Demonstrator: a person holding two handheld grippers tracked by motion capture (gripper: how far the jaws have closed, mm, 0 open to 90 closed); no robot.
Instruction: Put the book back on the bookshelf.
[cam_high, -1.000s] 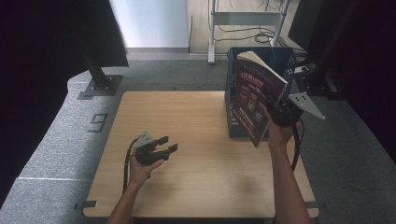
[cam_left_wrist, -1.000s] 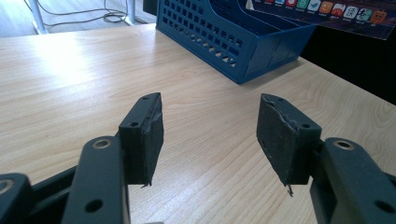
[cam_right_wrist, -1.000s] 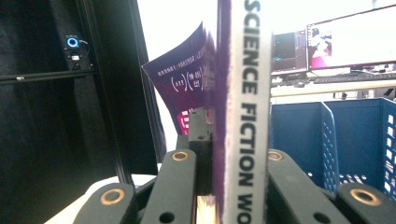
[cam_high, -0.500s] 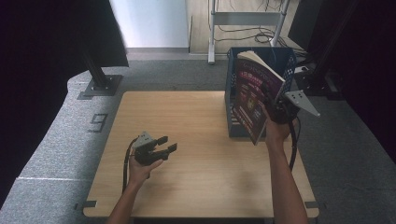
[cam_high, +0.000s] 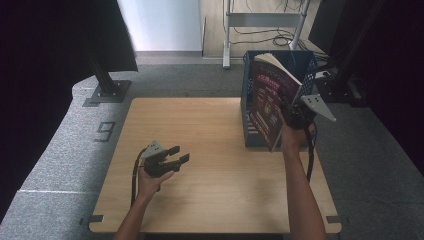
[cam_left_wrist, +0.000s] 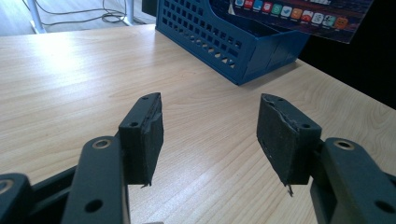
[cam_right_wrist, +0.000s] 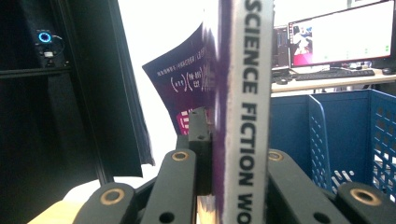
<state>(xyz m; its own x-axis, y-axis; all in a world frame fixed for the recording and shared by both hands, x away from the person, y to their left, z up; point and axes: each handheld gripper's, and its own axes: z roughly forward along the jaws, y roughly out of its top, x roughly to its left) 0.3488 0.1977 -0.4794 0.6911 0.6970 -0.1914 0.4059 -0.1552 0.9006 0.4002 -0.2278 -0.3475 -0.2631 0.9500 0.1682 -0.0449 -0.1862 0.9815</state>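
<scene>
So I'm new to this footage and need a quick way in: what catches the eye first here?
The purple book, spine reading SCIENCE FICTION, is clamped in the right gripper and held upright above the blue perforated crate at the wooden table's far right edge. Near the front left, the left gripper hovers with jaws open and nothing between them.

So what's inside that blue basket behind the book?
Little can be made out: the blue basket has perforated walls, and the book, clamped at its spine by the right gripper, is held up in front of its opening, covering most of the inside from above.
</scene>
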